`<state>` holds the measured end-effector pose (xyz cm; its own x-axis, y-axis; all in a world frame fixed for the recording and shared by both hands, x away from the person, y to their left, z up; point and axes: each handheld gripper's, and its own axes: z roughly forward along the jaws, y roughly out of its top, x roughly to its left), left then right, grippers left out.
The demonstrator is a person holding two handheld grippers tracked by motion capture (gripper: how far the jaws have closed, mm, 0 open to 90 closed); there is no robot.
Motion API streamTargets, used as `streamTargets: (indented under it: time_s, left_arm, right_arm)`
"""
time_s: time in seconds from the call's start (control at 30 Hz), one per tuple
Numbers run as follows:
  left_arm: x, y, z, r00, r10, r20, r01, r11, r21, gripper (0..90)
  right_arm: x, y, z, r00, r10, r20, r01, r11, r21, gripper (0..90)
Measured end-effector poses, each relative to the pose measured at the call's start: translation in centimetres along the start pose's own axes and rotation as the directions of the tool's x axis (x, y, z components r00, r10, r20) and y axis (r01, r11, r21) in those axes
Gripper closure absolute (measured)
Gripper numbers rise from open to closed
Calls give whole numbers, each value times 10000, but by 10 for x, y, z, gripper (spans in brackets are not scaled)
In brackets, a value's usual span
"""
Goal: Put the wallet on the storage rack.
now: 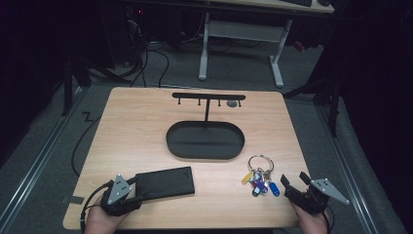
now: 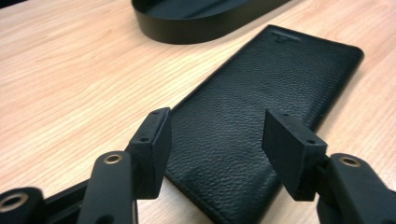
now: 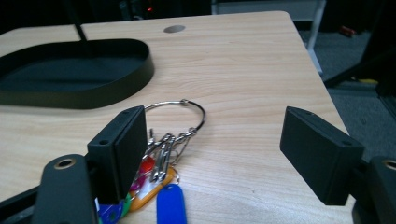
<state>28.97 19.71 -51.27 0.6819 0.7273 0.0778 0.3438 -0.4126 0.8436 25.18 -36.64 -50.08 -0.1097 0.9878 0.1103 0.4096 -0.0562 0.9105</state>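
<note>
- A black leather wallet [image 1: 164, 182] lies flat near the front left of a wooden table [image 1: 136, 126], its short end just ahead of the left gripper [image 1: 130, 189] — likely laid within easy reach of that hand.
- In the left gripper view the wallet [image 2: 261, 112] runs lengthwise between the two black jaws, which stand spread wide above its near end and clamp nothing; the pebbled grain and a small embossed mark at the far end are plain here, while the high view gives just a dark slab.
- At front right, a bunch of keys [image 1: 259, 178] on a large steel ring, with yellow, blue and other coloured tags, rests on the tabletop just beside the right gripper [image 1: 294, 181].
- The right gripper view puts the key bunch [image 3: 163, 154] beside and partly behind one jaw, not squarely in the gap; these jaws too are parted and empty. It brings out the small clips along the ring.
- Behind both items sits a black oval tray [image 1: 204, 151] with an upright post carrying a hook bar [image 1: 208, 96] — by its form, a stand meant for keys and pocket things.
- The high view sets out the whole layout, hook bar included; each gripper view takes in part of the tray wall [image 2: 196, 30].
- A person's hands enter at the table's front edge.
</note>
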Motion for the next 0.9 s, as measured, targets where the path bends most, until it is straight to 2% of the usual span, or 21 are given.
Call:
streamTargets:
  time_s: [0.1,0.13,0.23,0.43,0.5,0.53,0.67,0.8,0.83,0.9]
  left_arm:
    - [2,3,1,10000,1,-35,-2,9998,-202,416]
    - [1,4,2,10000,52,-54,-53,9998,-202,412]
    - [-2,3,4,9997,176,-153,-178,9998,-89,410]
    - [-1,1,-2,9993,-11,-382,8,10000,-79,428]
    - [-1,0,-4,9991,-77,-413,73,9999,-105,436]
    - [1,-3,-6,9988,-179,-467,175,9998,-91,437]
    - [6,-5,-7,9976,-252,-649,253,9997,0,448]
    - [8,-8,-9,9959,-350,-832,362,9993,130,513]
    - [10,-9,-10,9940,-456,-999,487,9984,294,618]
    - [14,-14,-13,9904,-714,-1182,800,9944,695,709]
  right_arm:
    - [-2,-4,3,9999,-146,23,146,9999,64,195]
    - [-2,-5,4,9995,-305,28,305,9994,138,183]
    - [-6,-7,3,9995,-286,121,283,9994,206,180]
    - [-9,-6,0,9991,-390,141,390,9992,0,179]
    - [-9,-4,0,9995,-296,126,297,9995,-80,179]
    - [-9,-3,0,9998,-146,113,150,9995,-292,179]
    - [-5,-1,5,9996,-243,-119,239,9993,-292,179]
    - [-3,-1,9,9990,-389,-236,383,9990,-242,179]
    - [-1,-1,12,9987,-416,-292,411,9990,-172,179]
    - [0,-2,14,9984,-448,-339,446,9990,-68,179]
